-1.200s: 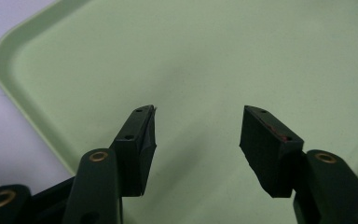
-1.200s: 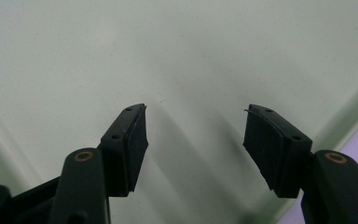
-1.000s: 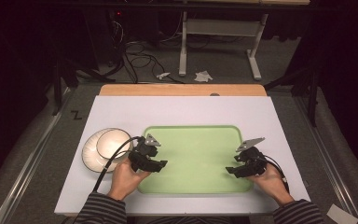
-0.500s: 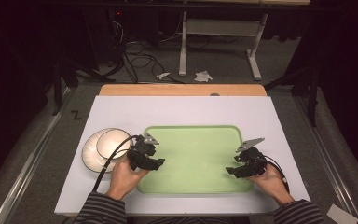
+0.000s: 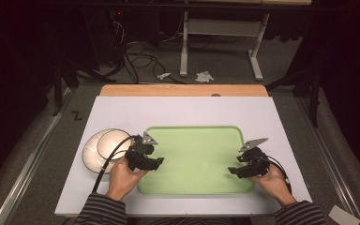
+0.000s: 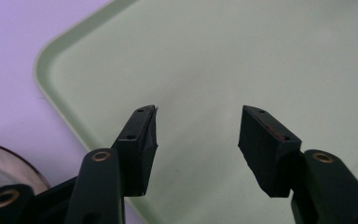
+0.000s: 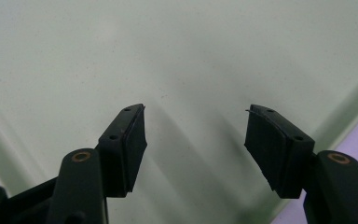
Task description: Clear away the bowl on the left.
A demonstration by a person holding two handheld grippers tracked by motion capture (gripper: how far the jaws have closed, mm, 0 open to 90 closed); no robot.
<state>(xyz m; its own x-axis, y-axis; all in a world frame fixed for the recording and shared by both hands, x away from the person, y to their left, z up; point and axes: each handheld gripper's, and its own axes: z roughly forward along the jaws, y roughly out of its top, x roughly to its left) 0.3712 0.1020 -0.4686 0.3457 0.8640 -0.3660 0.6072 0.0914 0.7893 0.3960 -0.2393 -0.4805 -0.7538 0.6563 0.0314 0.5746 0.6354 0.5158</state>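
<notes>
One green tray (image 5: pixel 194 154) sits mid-counter (image 5: pixel 183 110); two stacked plates (image 5: pixel 104 149) lie just left of it. Two grippers: left gripper (image 5: pixel 155 162) over the tray's left edge, right gripper (image 5: pixel 234 170) over its near-right corner, both jaws wide apart, holding nothing. The left gripper view shows a plate rim (image 6: pixel 4 163); the high view shows two hands.

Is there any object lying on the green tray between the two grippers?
No, the green tray shows a bare surface between the left gripper and the right gripper.
</notes>
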